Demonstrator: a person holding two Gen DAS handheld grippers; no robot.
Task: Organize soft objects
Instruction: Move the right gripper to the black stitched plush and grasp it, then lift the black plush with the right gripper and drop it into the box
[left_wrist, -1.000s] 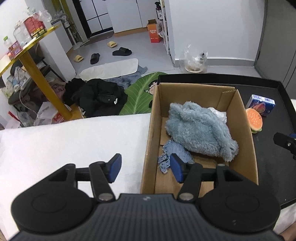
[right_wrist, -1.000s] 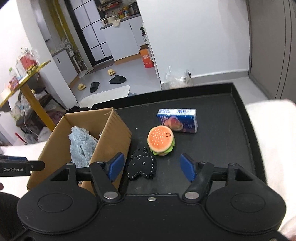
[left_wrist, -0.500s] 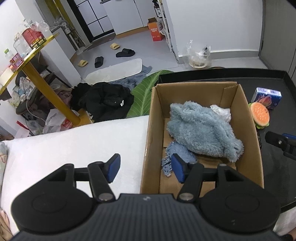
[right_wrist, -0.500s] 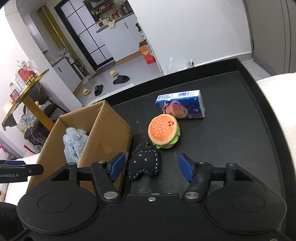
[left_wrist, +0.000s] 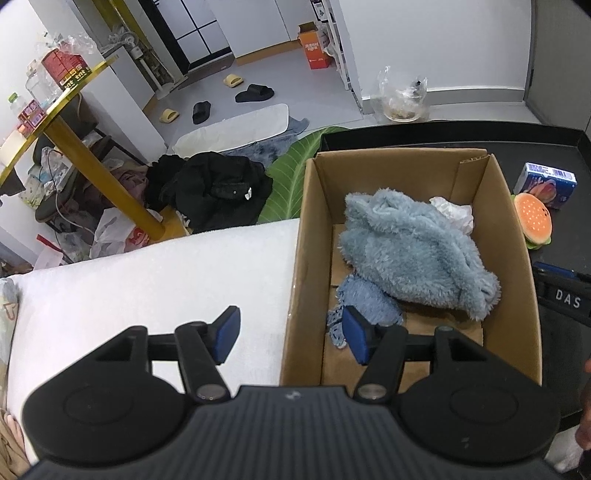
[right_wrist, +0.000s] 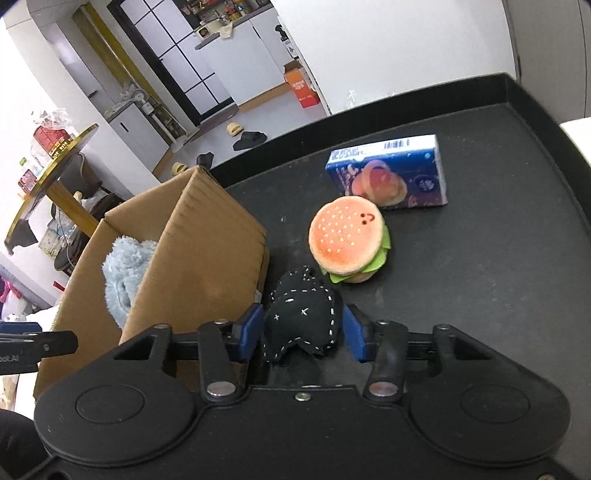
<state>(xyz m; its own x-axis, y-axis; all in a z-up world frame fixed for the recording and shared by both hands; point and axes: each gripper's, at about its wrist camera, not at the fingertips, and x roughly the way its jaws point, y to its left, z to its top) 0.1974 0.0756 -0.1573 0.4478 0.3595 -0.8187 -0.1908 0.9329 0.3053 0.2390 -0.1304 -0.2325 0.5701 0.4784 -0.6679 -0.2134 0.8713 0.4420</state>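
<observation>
A black star-stitched plush (right_wrist: 303, 317) lies on the black tray (right_wrist: 498, 277) beside the cardboard box (right_wrist: 199, 258). My right gripper (right_wrist: 303, 334) straddles it. Its jaws are closing, the blue pads stand close to the plush's sides, and the plush does not look squeezed. A burger plush (right_wrist: 347, 240) sits just beyond. In the left wrist view the box (left_wrist: 310, 221) holds a fluffy blue cloth (left_wrist: 406, 247) and a smaller blue rag (left_wrist: 365, 302). My left gripper (left_wrist: 291, 336) is open and straddles the box's left wall without touching it.
A blue printed packet (right_wrist: 388, 173) lies behind the burger. A white cloth surface (left_wrist: 147, 280) spreads left of the box. On the floor beyond are black clothes (left_wrist: 214, 188), slippers and a gold-legged table (left_wrist: 92, 147). The tray has a raised rim.
The right gripper has sunk and come forward over the black plush, and its jaws have narrowed around it. The left gripper has barely moved.
</observation>
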